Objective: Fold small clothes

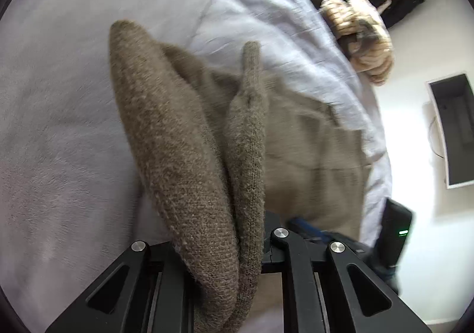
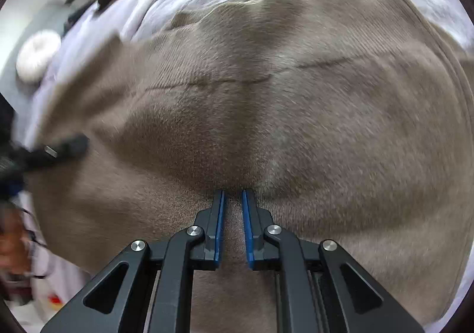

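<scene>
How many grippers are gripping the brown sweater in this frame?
2. The left gripper pinches a bunched fold of the brown sweater lifted over the bed. The right gripper pinches flatter fabric near its middle. The left fingertips are hidden by cloth.

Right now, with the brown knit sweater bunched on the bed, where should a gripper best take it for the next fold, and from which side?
Probably at a hem or edge, from above. The brown knit sweater lies soft over the pale bedsheet, so pinching a thin edge fold works, as the right gripper does now. The left gripper already clamps a bunched sleeve.
</scene>
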A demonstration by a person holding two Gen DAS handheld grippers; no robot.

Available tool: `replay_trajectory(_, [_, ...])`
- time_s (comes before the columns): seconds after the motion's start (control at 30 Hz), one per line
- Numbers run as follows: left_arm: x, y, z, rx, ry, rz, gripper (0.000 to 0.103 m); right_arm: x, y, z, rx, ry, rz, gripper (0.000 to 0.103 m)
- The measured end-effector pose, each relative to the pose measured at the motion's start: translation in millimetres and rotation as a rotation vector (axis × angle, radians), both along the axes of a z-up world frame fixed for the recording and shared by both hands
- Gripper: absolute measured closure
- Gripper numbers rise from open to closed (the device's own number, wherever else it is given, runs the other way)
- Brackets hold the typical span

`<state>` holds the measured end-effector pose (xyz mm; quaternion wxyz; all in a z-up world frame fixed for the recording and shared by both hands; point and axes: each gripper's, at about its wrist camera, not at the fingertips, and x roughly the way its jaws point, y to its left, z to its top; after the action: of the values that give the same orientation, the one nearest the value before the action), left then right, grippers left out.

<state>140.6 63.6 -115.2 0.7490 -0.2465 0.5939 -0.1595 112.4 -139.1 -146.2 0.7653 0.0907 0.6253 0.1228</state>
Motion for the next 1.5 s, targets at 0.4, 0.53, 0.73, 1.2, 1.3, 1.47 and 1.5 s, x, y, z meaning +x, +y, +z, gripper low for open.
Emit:
replay_trajectory(0.4, [10,-149,85,0.116,-0.137,-0.218,0.086,-24,-110,27,0.410,0.013,-0.205,0.089])
replay_trajectory(0.53, [11,-230,79,0.245,-0.156,-0.322,0.086,-41,-167,24,0.494,-0.006,-0.320,0.088])
replay_trajectory(0.73, [4,-314,23,0.399,-0.065,-0.429,0.078,-62,-221,-29,0.739,0.073,-0.516,0.086])
replay_trajectory(1.2, [-42,-297,99,0.180,-0.277,-0.401,0.032,-80,-253,-58,1.097,0.034,-0.727,0.058])
replay_trajectory(1.3, [-32,-247,99,0.236,-0.313,-0.261,0.032,-89,-264,-63,1.273,-0.001,-0.771,0.036])
replay_trajectory(1.47, [-9,-178,66,0.328,-0.204,-0.078,0.032,-85,-264,-52,1.227,0.043,-0.701,0.034])
replay_trajectory(1.5, [-7,-168,59,0.323,-0.178,-0.050,0.032,-77,-260,-50,1.187,0.057,-0.674,0.034])
